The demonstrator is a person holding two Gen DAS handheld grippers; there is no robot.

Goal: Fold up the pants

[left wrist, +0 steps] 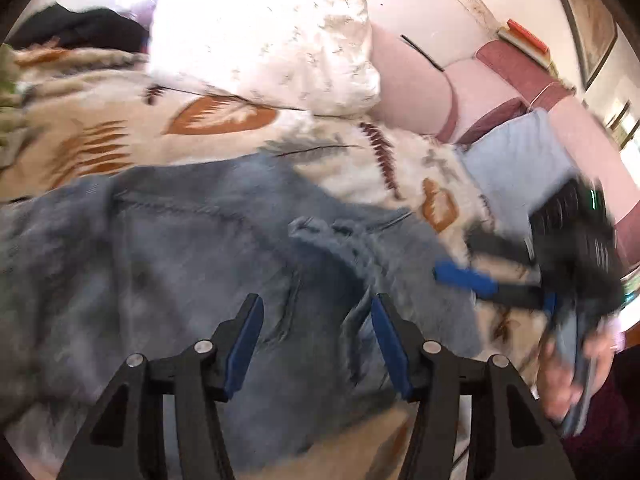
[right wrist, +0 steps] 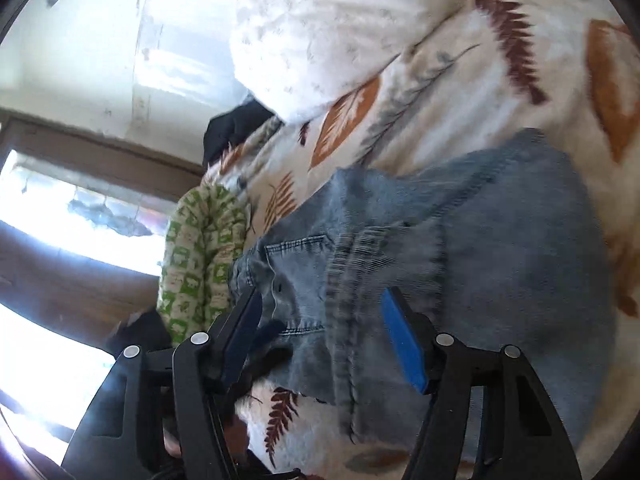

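Blue denim pants [left wrist: 192, 264] lie partly folded on a leaf-patterned bedspread [left wrist: 120, 132]. In the right wrist view the pants [right wrist: 480, 248] show a back pocket and a frayed hem. My left gripper [left wrist: 318, 304] is open and empty, hovering just above the denim. My right gripper [right wrist: 322, 300] is open and empty over the pants near the pocket. The right gripper also shows at the right of the left wrist view [left wrist: 500, 276], blurred, held in a hand beside the pants' edge.
A white pillow [left wrist: 288, 48] lies at the head of the bed, with a pink headboard [left wrist: 460, 80] behind. A light blue cloth [left wrist: 520, 160], a green-and-white patterned garment [right wrist: 200, 256] and a dark garment [right wrist: 236, 124] lie beside the pants on the bed.
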